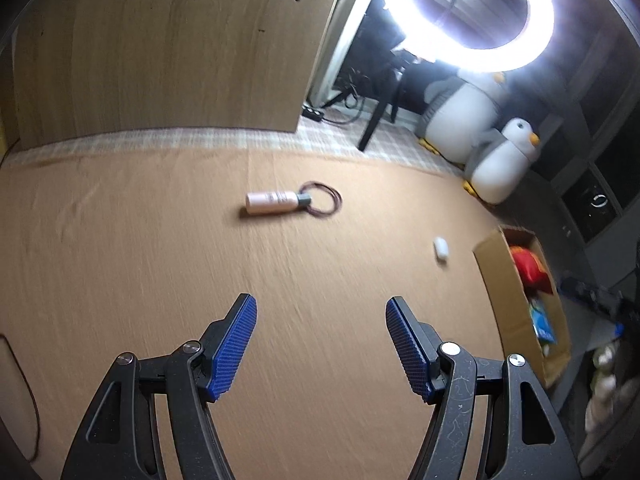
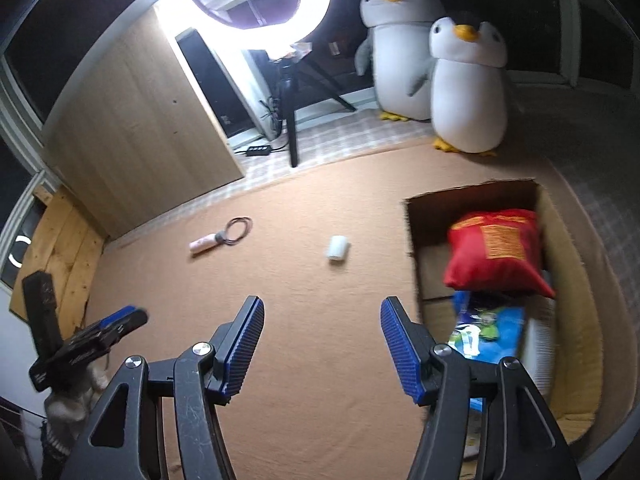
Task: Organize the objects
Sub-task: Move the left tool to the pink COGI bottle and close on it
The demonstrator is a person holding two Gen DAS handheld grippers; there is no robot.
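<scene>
Left gripper hovers with fingers spread wide and empty; ahead of them on the orange mat lies a pink bottle touching a hair-tie loop. Right gripper, equally wide and empty, faces a small white roll; a cardboard box holding a red bag sits right of its fingers.

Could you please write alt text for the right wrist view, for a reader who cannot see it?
The open right gripper hangs over a tan mat, holding nothing. A small white cylinder and a pink bottle beside a hair tie lie ahead; a cardboard box at right holds a red snack bag.
</scene>
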